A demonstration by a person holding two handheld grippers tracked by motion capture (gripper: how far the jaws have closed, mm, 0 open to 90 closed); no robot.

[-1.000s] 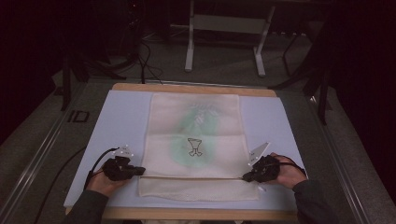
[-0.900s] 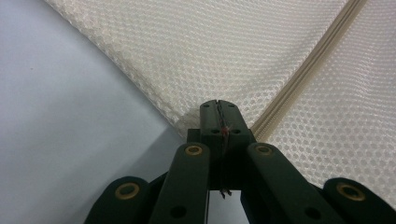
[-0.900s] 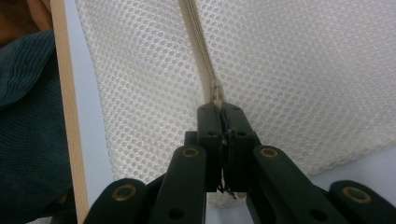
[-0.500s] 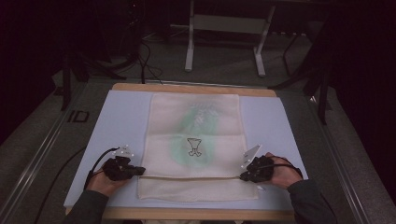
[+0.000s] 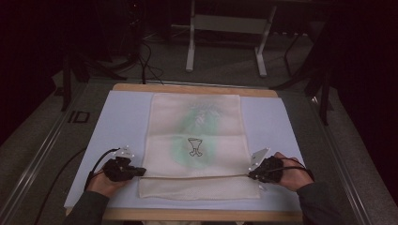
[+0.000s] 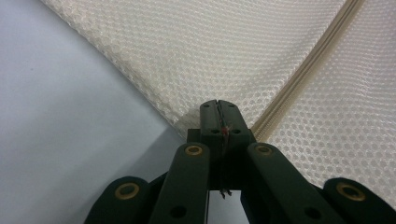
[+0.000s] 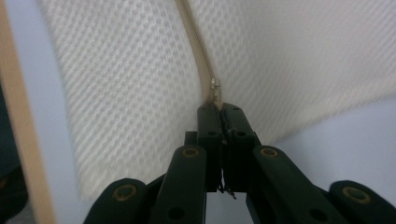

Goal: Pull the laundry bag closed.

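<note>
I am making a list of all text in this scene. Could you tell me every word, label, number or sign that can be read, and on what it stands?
"ID": dark letters on the grey floor strip left of the table.
Small dark cup-like figure with green smudges around it, seen on the mesh bag: a picture, no letters legible.
The gripper views show no text on the mesh or zip.
</note>
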